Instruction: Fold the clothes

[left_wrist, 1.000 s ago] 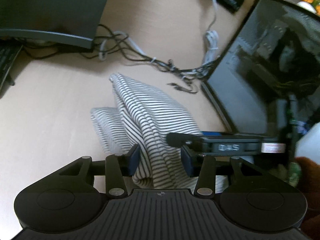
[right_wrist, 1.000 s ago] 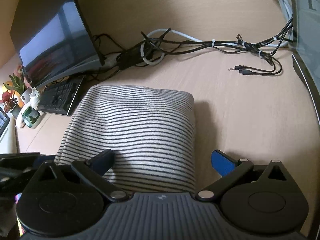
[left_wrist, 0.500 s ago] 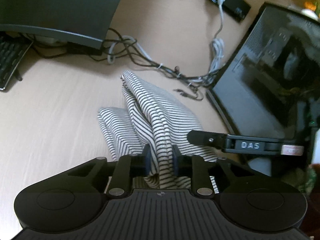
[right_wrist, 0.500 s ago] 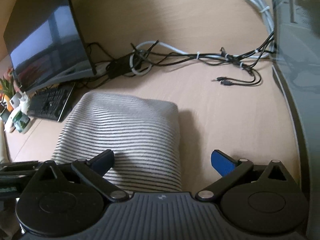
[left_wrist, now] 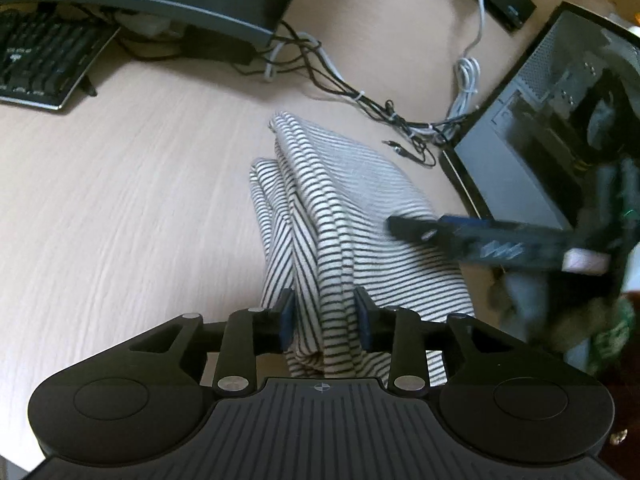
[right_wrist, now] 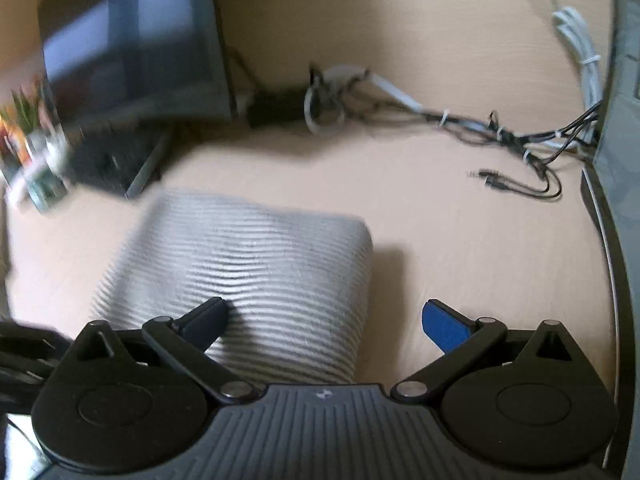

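Already your black-and-white striped knit garment (left_wrist: 352, 216) lies folded beside the dark computer case (left_wrist: 560, 128); left gripper (left_wrist: 324, 316) pinches its near fold, right gripper (right_wrist: 324, 320) gapes (probably one fold remains).

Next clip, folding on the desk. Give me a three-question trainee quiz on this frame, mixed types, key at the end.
1. True or false: the left gripper is shut on the striped garment.
2. How do the right gripper's jaws stand? A) wide apart B) pinching cloth C) hidden
3. Fill in: the loose audio plugs lie on the ____, apart from the garment.

Key: 1 true; 2 A; 3 desk
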`<state>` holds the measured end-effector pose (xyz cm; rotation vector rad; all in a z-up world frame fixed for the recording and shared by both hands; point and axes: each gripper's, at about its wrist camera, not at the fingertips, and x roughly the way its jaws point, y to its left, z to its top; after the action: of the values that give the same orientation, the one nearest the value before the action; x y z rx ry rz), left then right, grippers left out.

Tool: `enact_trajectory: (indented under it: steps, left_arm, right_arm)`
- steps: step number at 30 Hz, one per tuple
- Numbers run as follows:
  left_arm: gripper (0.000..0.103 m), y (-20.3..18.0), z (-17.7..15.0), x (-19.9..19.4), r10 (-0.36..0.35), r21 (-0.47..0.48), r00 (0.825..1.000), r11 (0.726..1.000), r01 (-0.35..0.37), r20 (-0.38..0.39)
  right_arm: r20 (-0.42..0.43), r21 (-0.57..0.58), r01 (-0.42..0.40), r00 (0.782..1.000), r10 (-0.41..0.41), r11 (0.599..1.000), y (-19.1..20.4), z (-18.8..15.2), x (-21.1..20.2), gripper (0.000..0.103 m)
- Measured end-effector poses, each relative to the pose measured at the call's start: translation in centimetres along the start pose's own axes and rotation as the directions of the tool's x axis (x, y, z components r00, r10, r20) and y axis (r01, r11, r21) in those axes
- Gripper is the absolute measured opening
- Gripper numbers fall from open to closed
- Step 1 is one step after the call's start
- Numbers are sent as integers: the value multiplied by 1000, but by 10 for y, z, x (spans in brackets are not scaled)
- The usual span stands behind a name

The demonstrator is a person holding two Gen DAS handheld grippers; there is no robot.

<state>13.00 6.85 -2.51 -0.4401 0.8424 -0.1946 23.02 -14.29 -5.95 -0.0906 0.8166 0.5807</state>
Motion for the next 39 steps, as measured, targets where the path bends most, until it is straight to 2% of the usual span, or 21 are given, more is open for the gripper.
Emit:
enact_trajectory:
  steps: [1,3,5,9,10,11,13,16,18,20,23,24,27,28,31,33,35,37,39]
  left_arm:
    - [51,1,2,0,11,-6,1000,1000,-11,-2]
    - [59,5,2,0,23,-20,1000,1000,-24,-9]
    - [59,8,0,-2,22,-37,1000,999,-23,-17]
    - [59,4,0,-4,41,-14,999,999,-41,-20]
    - [59,3,1,-4,44,-9,999,999,-44,-22]
    - [59,3,1,-4,47,-5,999,999,-47,-24]
    - [59,4,0,-5,52,-2,998,999,-52,-29]
    - [61,9,1,-4,37,-21,999,999,-38,-40]
    - [62,9,3,-2,31,-13,998,999,-32,-51]
    - [62,8,6,-2,32,-2,997,999,-32,-67]
    - [59,7,16,-15,25,-17,997,1000,-26,-76]
    - [61,6,22,-20,16,-28,997,999,-18,-72]
    - [88,4,39,-18,-39,-51,996,998,35,-82]
    - [93,3,42,-10,-47,-44,993,998,43,-108]
    - [93,1,39,22,-33,-21,975,999,29,-218]
    - [89,5,34,34,-63,-49,966,997,52,-251]
    - [84,12,31,37,-96,-81,966,994,79,-241]
    - [74,20,31,34,-110,-95,967,991,90,-231]
    - [73,36,34,25,-92,-114,975,991,70,-202]
  right_arm:
    - [-4,20,-12,1000,12,1000,-3,-1,4,103]
    - [-7,95,-67,998,68,993,-15,2,3,103]
    - [7,168,-128,992,128,977,-28,3,-1,103]
    - [11,296,-197,979,203,935,-44,4,6,101]
    - [16,319,-220,974,227,922,-45,5,9,81]
    - [42,315,-241,970,240,918,-41,10,8,73]
    - [70,269,-250,968,240,930,-31,17,5,68]
    - [79,162,-219,975,209,962,-13,25,3,68]
    - [10,131,-132,991,131,983,-9,25,18,74]
    - [-3,173,-118,993,120,978,-11,23,21,82]
    - [-15,233,-141,989,148,962,-16,24,15,87]
    - [-21,244,-146,988,155,959,-18,24,12,88]
    - [-31,282,-182,980,198,942,-32,19,-2,99]
    - [-32,302,-201,975,220,932,-37,15,-4,103]
    - [-38,362,-252,958,284,897,-50,6,-7,103]
    - [-81,410,-254,947,312,876,-52,0,5,103]
    - [-98,394,-271,938,333,878,-44,-4,13,102]
    - [-118,342,-288,931,345,894,-28,0,21,98]
    - [-144,279,-290,930,338,916,-10,8,31,97]
